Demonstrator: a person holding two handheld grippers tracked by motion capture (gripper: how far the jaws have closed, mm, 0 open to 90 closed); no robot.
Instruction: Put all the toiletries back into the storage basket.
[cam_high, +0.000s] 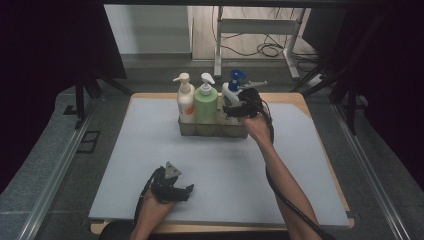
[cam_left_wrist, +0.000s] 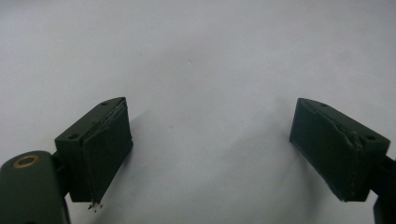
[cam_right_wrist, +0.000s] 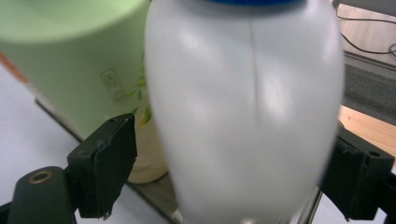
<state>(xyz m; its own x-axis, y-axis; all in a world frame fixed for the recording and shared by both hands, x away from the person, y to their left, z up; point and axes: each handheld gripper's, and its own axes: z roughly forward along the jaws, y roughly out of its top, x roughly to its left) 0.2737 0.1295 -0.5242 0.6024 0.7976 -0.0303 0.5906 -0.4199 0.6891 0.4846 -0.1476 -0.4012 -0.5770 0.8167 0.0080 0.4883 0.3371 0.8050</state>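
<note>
right claw (cam_right_wrist: 224, 163) straddles white spray bottle (cam_right_wrist: 247, 107), pads apart from it

The white spray bottle (cam_right_wrist: 247, 107) between the right gripper (cam_right_wrist: 229, 163)'s jaws looks like smooth, semi-glossy plastic with a mould seam down it. Just left of it, the green bottle (cam_right_wrist: 70, 60) is softer, satin plastic. The jaw pads are matt black and a bit frayed. The left gripper (cam_left_wrist: 212, 154) sits over a matt, pale grey mat (cam_left_wrist: 201, 56).
</note>
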